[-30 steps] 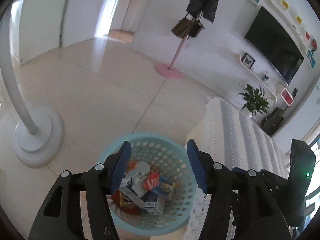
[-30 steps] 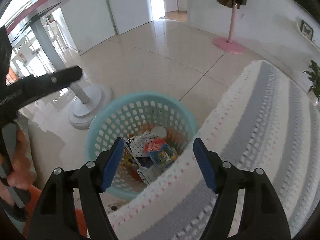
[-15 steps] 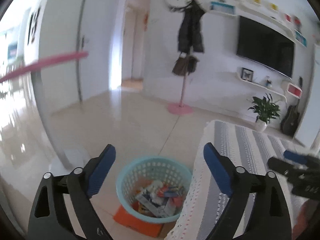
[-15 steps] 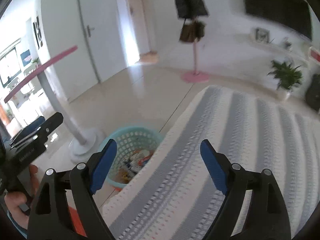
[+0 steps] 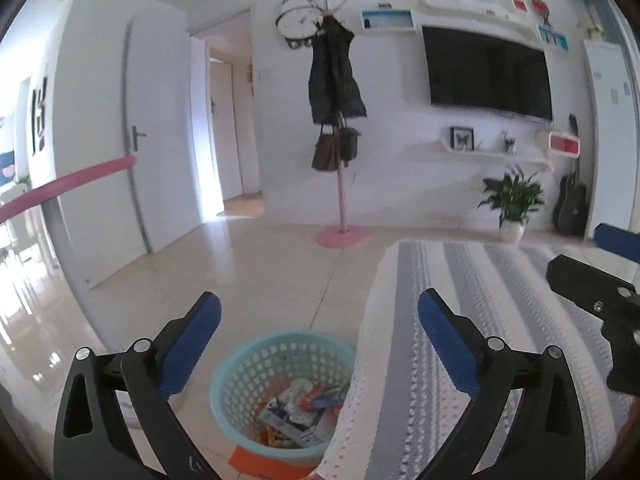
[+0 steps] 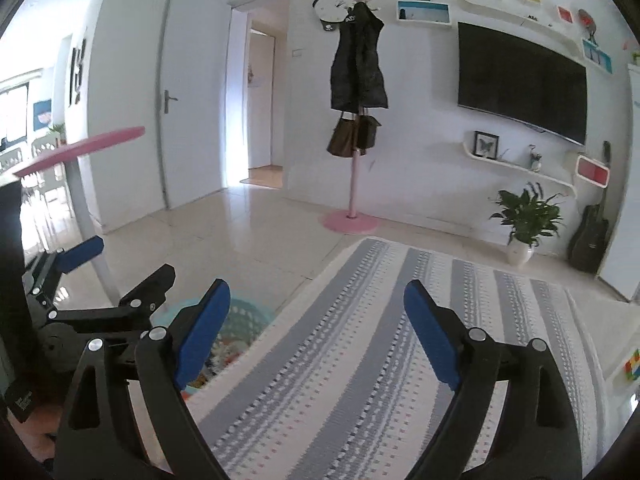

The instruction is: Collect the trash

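The left hand-held gripper [image 5: 318,334] hangs released, its blue pads spread wide with nothing between them; the right hand-held gripper [image 6: 316,328] is likewise spread wide and holds nothing. Ahead of both lies a broad stretch of bare tiled floor [image 5: 256,264], running to a coat stand [image 5: 338,120] on a pink base and an open doorway beyond. Under the right hand-held gripper spreads a grey-and-white striped cloth surface [image 6: 380,360]; its near edge [image 5: 360,380] drops off just right of the space between the left one's fingers. Far left of both stands a pink-topped desk [image 6: 80,148] on a white post.

Below the left hand-held gripper, between its fingers, a pale blue perforated basket [image 5: 248,380] sits on the floor, touching the cloth's edge and resting partly on an orange sheet [image 5: 260,460]. Inside it lies the trash [image 5: 300,412]: a jumble of crumpled wrappers and small cartons in white, blue, red and orange. From the right view the basket [image 6: 244,316] shows only partly behind the left finger.
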Available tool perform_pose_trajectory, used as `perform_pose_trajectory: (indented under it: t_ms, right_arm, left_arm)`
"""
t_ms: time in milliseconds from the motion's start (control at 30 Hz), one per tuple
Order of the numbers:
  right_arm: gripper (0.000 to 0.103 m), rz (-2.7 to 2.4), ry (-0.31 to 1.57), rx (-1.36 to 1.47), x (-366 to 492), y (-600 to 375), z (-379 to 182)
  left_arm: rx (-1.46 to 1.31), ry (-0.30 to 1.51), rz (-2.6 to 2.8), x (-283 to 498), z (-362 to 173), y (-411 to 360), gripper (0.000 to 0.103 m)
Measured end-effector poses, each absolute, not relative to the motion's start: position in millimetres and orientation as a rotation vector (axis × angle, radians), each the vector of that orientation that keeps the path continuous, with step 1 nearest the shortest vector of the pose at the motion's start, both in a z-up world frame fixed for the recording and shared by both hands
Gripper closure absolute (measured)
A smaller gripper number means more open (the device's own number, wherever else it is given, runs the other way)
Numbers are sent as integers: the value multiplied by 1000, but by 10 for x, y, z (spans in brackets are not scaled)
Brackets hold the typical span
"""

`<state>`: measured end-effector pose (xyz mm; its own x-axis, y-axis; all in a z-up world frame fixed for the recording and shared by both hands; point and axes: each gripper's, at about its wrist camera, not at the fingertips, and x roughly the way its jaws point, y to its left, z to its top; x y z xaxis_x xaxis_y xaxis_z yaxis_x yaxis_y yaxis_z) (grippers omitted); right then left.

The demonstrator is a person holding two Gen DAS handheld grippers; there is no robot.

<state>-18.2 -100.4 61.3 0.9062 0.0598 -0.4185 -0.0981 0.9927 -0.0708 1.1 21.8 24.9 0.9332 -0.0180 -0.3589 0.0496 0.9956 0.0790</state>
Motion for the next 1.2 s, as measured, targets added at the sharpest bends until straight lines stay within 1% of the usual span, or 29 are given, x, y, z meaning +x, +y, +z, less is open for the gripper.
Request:
perform_pose_trajectory:
  t_ms: [100,167,200,467,600,733,933,1200]
  right_arm:
    - [18,82,426,-69,-129,-1094,561]
    - [10,80,421,-29,-115,-1176,565]
    - [9,73,421,-8,-113,-1235,571]
    - [9,14,440,46,-40,-1460,545]
    - [9,24,440,16,-48,-1403,495]
    - [9,75,483,70,-3,-1406,407]
    - [9,51,503,103,47,-1523,346]
    - [9,30,485,37,16,-1403,351]
  left_arm:
    - [99,393,-40,82,207,191,8]
    - [123,387,-19,97,208,181,8]
    - [116,390,-20,109,214,197,8]
    - [36,441,-4,191,188,389,8]
    - [10,462,13,233,179,491,8]
    - [-38,524,30,337,98,629,8]
    - [-49,518,44,333,105,690,8]
    - [-60,515,10,323,114,664,8]
